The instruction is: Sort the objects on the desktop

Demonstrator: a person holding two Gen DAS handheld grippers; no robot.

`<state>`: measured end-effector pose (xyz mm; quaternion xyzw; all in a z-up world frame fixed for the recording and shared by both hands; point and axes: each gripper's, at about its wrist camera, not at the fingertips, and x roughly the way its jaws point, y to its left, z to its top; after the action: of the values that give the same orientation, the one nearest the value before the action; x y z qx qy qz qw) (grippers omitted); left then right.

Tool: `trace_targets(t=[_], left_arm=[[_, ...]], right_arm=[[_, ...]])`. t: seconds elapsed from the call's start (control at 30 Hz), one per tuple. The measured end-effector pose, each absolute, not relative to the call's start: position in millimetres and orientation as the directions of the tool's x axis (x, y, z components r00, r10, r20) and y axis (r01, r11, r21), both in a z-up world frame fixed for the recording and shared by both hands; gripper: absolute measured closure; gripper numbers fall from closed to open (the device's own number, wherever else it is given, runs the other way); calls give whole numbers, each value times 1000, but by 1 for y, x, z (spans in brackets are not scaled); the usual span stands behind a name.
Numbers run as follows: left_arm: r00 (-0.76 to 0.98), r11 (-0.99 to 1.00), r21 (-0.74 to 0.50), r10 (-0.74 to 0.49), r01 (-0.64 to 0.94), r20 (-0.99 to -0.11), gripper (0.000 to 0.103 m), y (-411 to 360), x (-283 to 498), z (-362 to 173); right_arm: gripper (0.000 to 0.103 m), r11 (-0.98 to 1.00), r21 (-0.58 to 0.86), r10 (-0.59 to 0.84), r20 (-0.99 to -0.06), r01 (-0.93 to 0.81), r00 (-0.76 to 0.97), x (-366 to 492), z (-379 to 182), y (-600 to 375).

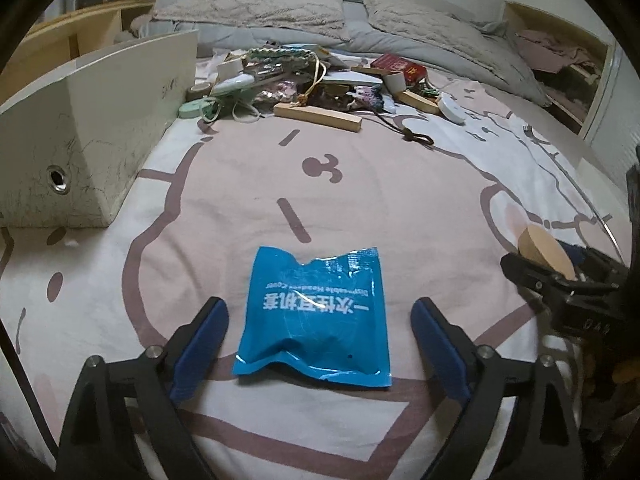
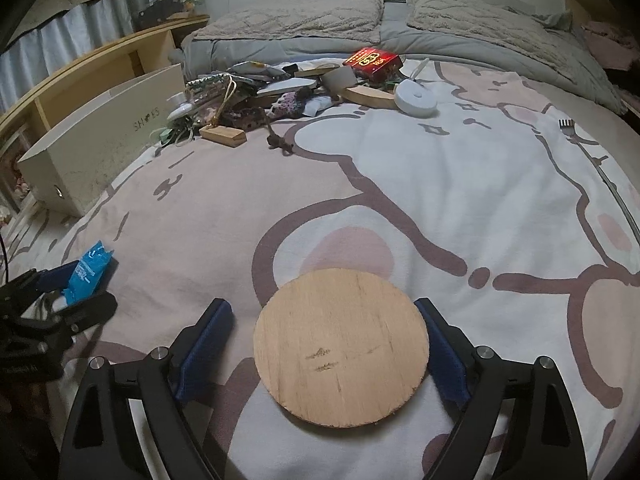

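A cream box (image 1: 86,136) stands at the far left of the bed (image 1: 380,184). Beside it, the left gripper (image 1: 318,334) has its fingers (image 1: 200,344) spread wide around a blue packet (image 1: 316,316) that lies flat on the cover, with a gap on each side. To the right, the right gripper (image 2: 324,344) is also open around a round wooden disc (image 2: 340,348) resting on the cover; its left finger stands clear, and whether its right finger touches the rim I cannot tell. A pile of clutter (image 2: 288,88) sits farther up the bed, before the pillows (image 2: 296,16).
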<state>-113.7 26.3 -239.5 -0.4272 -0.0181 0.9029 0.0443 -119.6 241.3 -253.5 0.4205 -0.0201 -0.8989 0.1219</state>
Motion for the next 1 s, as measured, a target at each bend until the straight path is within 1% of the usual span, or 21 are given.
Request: trace_targets(t=[0.07, 0.13, 0.2, 0.4, 0.6, 0.67, 0.73, 0.8, 1.0], left_arm=[[-637, -995, -71, 100, -71, -765, 2, 27, -114, -241], [-643, -994, -81, 109, -73, -758, 1, 26, -114, -243], [-651, -993, -90, 114, -70, -750, 1, 25, -113, -244], [-662, -992, -101, 126, -75, -739, 0, 25, -110, -245], [-659, -988, -132, 151, -79, -737, 0, 22, -106, -245], [-663, -989, -128, 146, -76, -734, 0, 23, -105, -245], [-670, -989, -127, 145, -75, -728, 0, 23, -104, -246], [-675, -989, -128, 143, -73, -723, 0, 23, -103, -246], [-705, -992, -119, 117, -47, -699, 0, 24, -98, -245]], right_arm=[[14, -970, 139, -235, -740, 198, -630, -117, -252, 243], [21, -976, 132, -216, -727, 176, -652, -114, -251, 245], [35, -981, 134, -196, -716, 143, -670, -111, -250, 250], [35, -987, 94, -159, -707, 132, -689, -107, -248, 246], [35, -982, 143, -188, -695, 123, -694, -99, -248, 254], [35, -984, 132, -178, -698, 120, -694, -97, -247, 252], [33, -986, 114, -165, -699, 120, -696, -94, -247, 249], [28, -987, 101, -160, -698, 126, -698, -91, -248, 246], [28, -993, 77, -115, -676, 86, -727, -77, -248, 246]])
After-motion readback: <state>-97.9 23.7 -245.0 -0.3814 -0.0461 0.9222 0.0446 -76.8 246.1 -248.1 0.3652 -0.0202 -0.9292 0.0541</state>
